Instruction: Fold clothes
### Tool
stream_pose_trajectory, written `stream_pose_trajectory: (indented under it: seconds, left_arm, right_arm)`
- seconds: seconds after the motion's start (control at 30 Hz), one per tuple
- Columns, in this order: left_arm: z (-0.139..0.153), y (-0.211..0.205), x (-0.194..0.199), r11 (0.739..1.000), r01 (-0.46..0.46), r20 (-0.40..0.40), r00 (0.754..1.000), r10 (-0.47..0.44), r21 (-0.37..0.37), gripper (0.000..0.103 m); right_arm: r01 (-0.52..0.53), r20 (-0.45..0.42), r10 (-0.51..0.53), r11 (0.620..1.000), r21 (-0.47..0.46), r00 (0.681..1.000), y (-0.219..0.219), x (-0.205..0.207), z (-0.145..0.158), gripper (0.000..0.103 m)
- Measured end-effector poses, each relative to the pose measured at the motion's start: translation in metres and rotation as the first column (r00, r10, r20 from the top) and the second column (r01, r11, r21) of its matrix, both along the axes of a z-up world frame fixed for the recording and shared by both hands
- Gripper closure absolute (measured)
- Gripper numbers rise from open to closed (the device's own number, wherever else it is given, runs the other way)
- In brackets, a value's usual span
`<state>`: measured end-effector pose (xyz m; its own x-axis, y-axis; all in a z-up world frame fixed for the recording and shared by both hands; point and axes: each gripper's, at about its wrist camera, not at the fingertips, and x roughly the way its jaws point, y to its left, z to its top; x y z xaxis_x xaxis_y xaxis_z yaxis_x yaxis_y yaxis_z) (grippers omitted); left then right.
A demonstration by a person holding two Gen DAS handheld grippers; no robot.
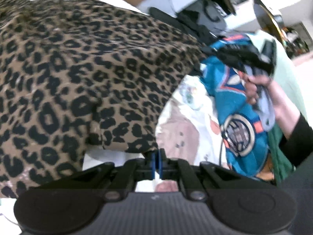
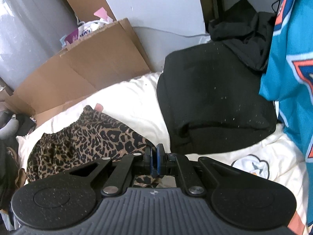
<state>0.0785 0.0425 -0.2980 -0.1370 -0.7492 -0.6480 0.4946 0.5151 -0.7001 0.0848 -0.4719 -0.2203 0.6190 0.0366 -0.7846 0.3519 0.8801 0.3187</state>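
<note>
Spread over a cream bedcover [image 2: 135, 101], with the leopard garment [image 1: 78, 74] filling most of the left wrist view, its left and bottom edges cut off by the frame. Blurred throughout in that view; print clear, folds hard to read. Seen smaller from the right wrist camera as a bunched heap [image 2: 82, 139] with a gathered waistband, lying on the cover beside a folded black garment [image 2: 213, 101] that touches its right end or nearly so; cannot tell which.

Only in the right wrist view: flattened cardboard [image 2: 88, 68] leaning behind the bed, a crumpled black cloth [image 2: 246, 31] above the folded one, and a fingertip [image 2: 98, 107] poking out past the leopard fabric, the rest of that hand hidden.

Teal jersey [image 1: 230, 105] in both views, hanging at the right, cut off by the frame [image 2: 289, 58]. Only in the left wrist view: a hand [image 1: 262, 90] with a dark sleeve gripping a handle in front of the jersey, smeared by motion.

Left gripper [image 1: 157, 163] with blue pads together, clamped on the leopard hem. Right gripper [image 2: 154, 161] likewise closed on leopard cloth, more of it visible beneath the jaws.
</note>
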Motion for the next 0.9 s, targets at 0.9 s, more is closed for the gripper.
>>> stream_pose_trajectory:
  seconds: [0.9]
  left_arm:
    - [-0.003, 0.052, 0.025, 0.946, -0.184, 0.103, 0.981, 0.162, 0.267, 0.06]
  right_arm:
    - [0.266, -0.116, -0.246, 0.941, 0.212, 0.962, -0.044, -0.04, -0.07, 0.061]
